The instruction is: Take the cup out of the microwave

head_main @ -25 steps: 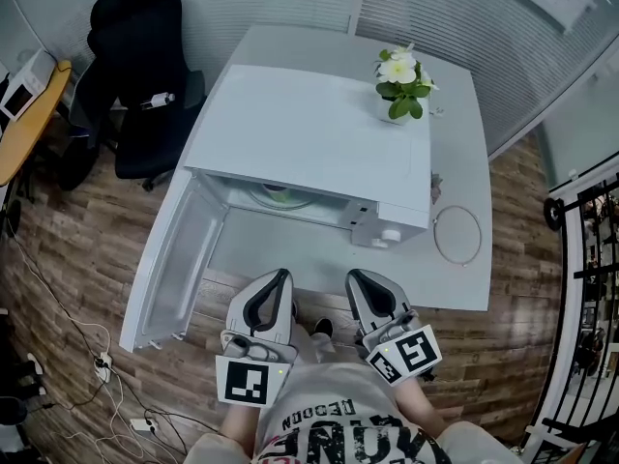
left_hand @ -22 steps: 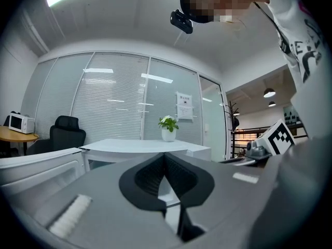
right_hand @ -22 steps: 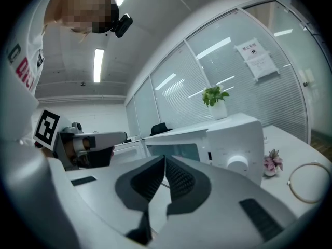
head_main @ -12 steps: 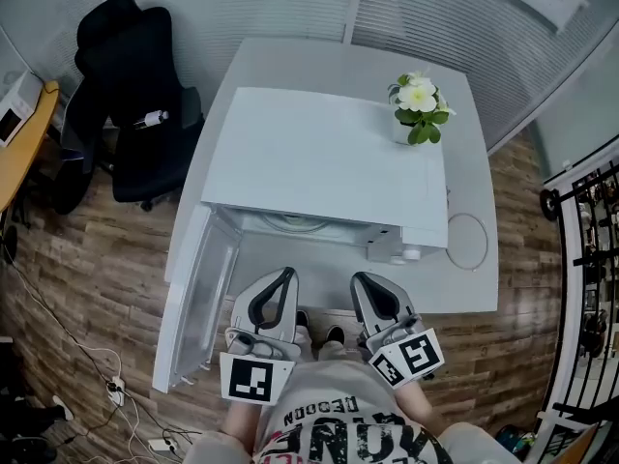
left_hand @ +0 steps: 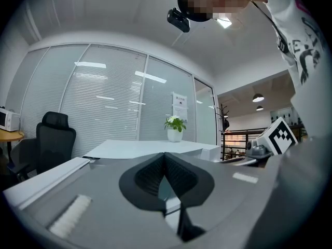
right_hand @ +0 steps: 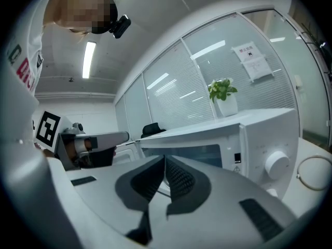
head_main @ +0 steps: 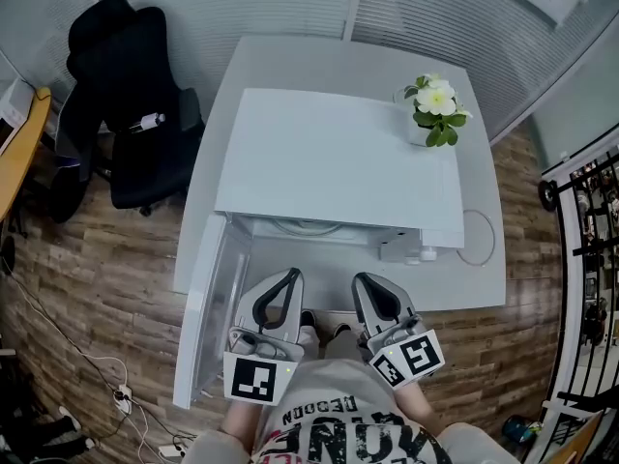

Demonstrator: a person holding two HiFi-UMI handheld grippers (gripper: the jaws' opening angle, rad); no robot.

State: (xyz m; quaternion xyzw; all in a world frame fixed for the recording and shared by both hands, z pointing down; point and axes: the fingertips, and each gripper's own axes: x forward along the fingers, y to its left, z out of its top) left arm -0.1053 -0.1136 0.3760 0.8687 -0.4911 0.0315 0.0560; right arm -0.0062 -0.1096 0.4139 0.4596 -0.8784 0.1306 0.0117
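Observation:
The white microwave (head_main: pixel 338 158) stands on a white table with its door (head_main: pixel 208 317) swung open to the left. Only the front rim of the turntable (head_main: pixel 305 227) shows under the top; no cup shows in any view. My left gripper (head_main: pixel 289 276) and right gripper (head_main: pixel 364 279) are side by side just before the table's front edge, both shut and empty, pointing at the opening. In the left gripper view the shut jaws (left_hand: pixel 165 157) face the microwave's top. The right gripper view has its shut jaws (right_hand: pixel 165 162) before the open cavity (right_hand: pixel 187 152) and the knob (right_hand: pixel 276 163).
A potted plant (head_main: pixel 437 109) stands on the microwave's back right corner. A thin ring (head_main: pixel 481 242) lies on the table (head_main: pixel 464 283) right of the microwave. A black office chair (head_main: pixel 116 95) is at the left. Blinds and a glass wall stand behind.
In the head view the microwave and plant have slid right and lower, and the open door looks narrower. Both shut grippers have come slightly nearer the table's edge.

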